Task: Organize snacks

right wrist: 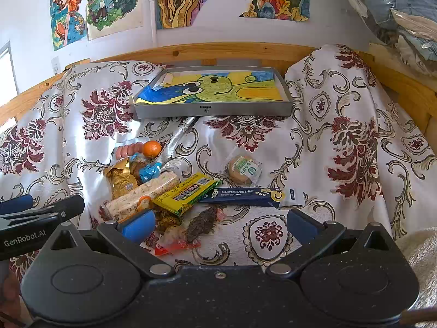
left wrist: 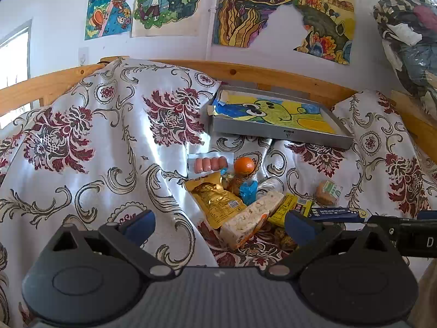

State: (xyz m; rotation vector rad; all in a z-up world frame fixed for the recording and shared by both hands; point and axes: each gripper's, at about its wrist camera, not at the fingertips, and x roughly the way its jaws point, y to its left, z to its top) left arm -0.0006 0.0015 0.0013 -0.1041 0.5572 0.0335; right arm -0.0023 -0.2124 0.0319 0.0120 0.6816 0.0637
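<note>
A heap of snacks lies on the floral cloth: a sausage pack (left wrist: 209,163), an orange (left wrist: 244,164) (right wrist: 151,148), a gold packet (left wrist: 215,199), a rice-crisp bar (left wrist: 251,214) (right wrist: 143,194), a yellow-green bar (right wrist: 188,192), a dark blue stick pack (right wrist: 251,195), a round cake in clear wrap (right wrist: 242,170) (left wrist: 327,190), and a dried fish pack (right wrist: 200,224). A grey tray (left wrist: 281,132) (right wrist: 213,110) lined with a cartoon drawing stands behind them. My left gripper (left wrist: 220,225) is open just short of the rice-crisp bar. My right gripper (right wrist: 220,225) is open above the dried fish pack.
A wooden rail (right wrist: 218,50) runs behind the tray, with drawings taped on the wall above. Cloth-covered humps rise on the left (left wrist: 109,114) and right (right wrist: 341,104). Bagged clothes (right wrist: 396,8) hang at the upper right. The left gripper's body (right wrist: 32,218) enters the right wrist view.
</note>
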